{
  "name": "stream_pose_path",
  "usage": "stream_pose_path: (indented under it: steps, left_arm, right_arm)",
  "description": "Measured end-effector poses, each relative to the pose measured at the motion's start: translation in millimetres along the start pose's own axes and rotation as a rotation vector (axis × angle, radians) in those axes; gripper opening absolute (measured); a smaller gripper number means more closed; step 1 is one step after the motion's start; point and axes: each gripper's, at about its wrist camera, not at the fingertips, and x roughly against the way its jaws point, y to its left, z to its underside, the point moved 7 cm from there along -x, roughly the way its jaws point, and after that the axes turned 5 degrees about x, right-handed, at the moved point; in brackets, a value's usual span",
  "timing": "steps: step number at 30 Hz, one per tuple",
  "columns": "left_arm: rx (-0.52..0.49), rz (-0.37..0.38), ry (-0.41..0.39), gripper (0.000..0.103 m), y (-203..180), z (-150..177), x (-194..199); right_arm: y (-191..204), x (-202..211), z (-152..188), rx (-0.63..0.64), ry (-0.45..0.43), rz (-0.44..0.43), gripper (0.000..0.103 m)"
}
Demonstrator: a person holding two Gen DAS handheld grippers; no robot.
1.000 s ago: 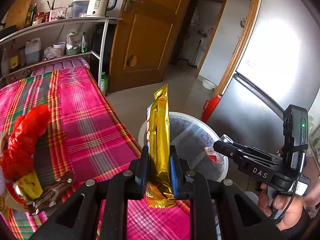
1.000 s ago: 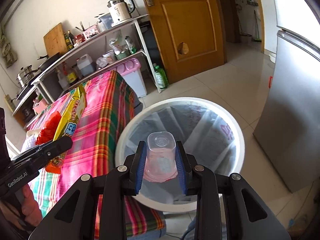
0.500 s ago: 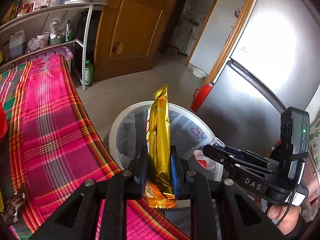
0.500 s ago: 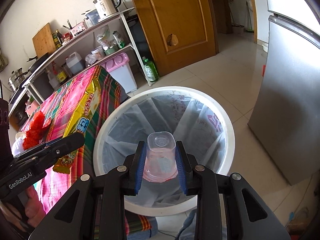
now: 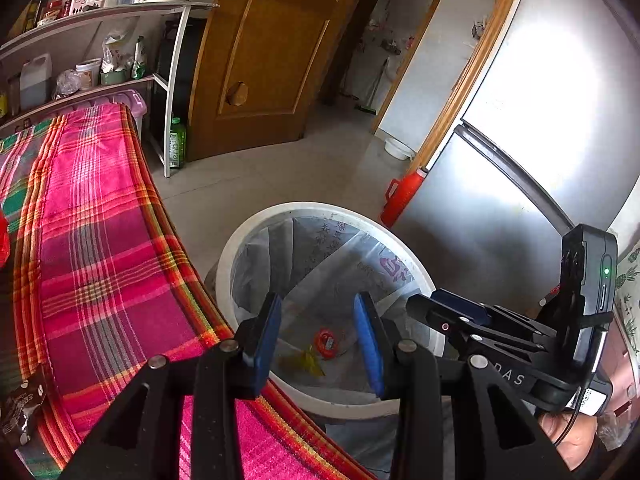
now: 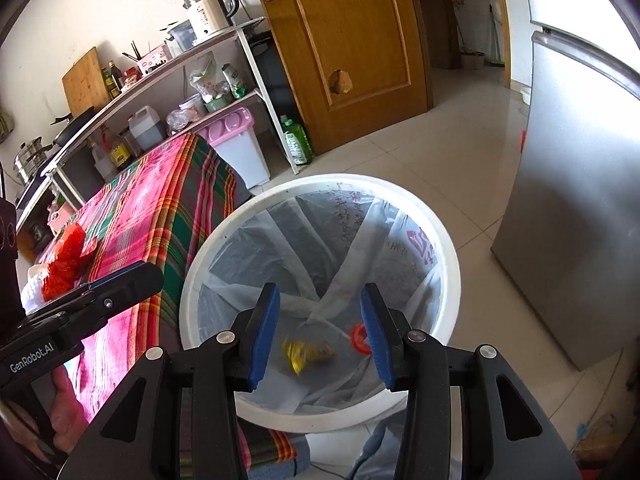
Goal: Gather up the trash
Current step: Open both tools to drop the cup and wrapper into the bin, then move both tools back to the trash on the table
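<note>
Gold wrapper [image 6: 306, 354] now down in lined bin [image 6: 320, 184], perhaps crumpled, beside plaid table [image 5: 100, 240]

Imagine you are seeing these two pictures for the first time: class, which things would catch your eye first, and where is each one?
The white bin with its clear liner fills the middle of both views, with a yellow wrapper and a red-rimmed cup lying at its bottom. Over it the left gripper and right gripper hang with blue pads opening, nothing between them. The bright pink plaid tablecloth runs along the bin's left.
</note>
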Motion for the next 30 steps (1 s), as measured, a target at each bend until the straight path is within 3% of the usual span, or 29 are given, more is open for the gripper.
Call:
stream_pose_path:
  steps: [16,20,30]
  left_arm:
    - [-0.008,-0.091,-0.159,0.040,23.4,3.9,78.6]
    - [0.002,-0.126,-0.199,0.040,36.2,8.1,103.6]
    - [0.061,-0.241,-0.274,0.040,86.8,21.4,154.8]
  right_arm:
    - [62.1,45.6,-10.8,0.116,-0.117,-0.064,0.044]
    - [85.8,49.4,-10.8,0.152,-0.135,-0.106,0.050]
    - [144.6,41.0,1.9,0.246,-0.091,-0.207,0.052]
